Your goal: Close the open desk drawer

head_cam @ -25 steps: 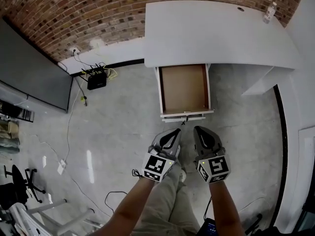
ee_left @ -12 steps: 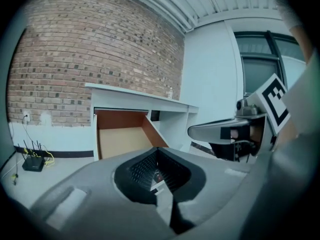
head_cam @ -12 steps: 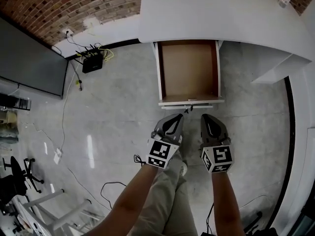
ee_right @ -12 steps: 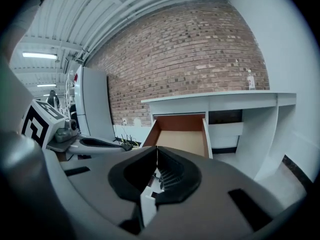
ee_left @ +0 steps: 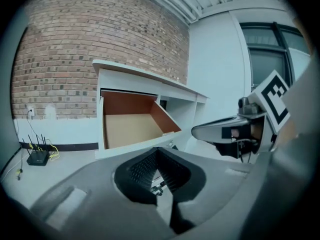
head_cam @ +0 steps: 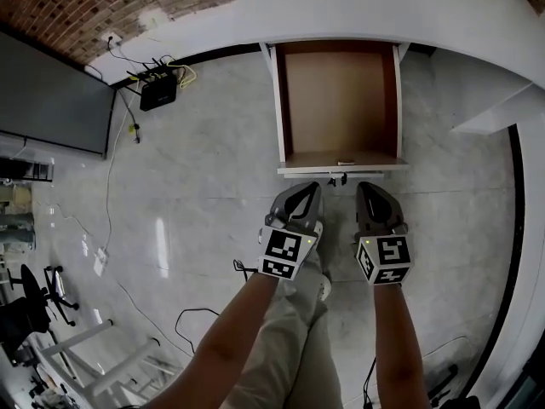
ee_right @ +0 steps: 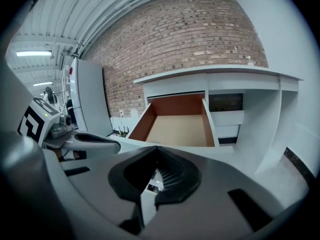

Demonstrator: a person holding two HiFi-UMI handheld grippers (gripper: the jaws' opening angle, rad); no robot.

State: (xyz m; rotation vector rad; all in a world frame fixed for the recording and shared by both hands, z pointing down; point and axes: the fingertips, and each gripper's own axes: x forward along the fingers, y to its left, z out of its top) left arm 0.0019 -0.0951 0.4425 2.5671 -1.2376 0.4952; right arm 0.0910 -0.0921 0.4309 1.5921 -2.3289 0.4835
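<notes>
**A:** Head view first. Where is the drawer?

**B:** The drawer (head_cam: pixel 341 100) stands pulled out from under the white surface (head_cam: pixel 383 7), brown inside, with its white front toward the person. Something small lies at its near edge, too small to tell what.

**A:** And the claws?

**B:** The left claw (head_cam: pixel 311 188) and right claw (head_cam: pixel 367 187) sit side by side over the floor (head_cam: pixel 213 194). They are just near of the drawer's front and apart from it, both pointing at it. A router (head_cam: pixel 158 92) sits far left by the brick wall (head_cam: pixel 85 7).

**A:** Left gripper view?

**B:** The left claw's jaws meet at the tips with nothing between them. The drawer is beyond, slightly left of centre, and the right claw shows at the right.

**A:** Right gripper view?

**B:** The same there: the right claw is closed tip to tip and holds nothing. The drawer lies straight ahead beneath the surface, its floor in plain sight. The left claw shows at the left edge.
</notes>
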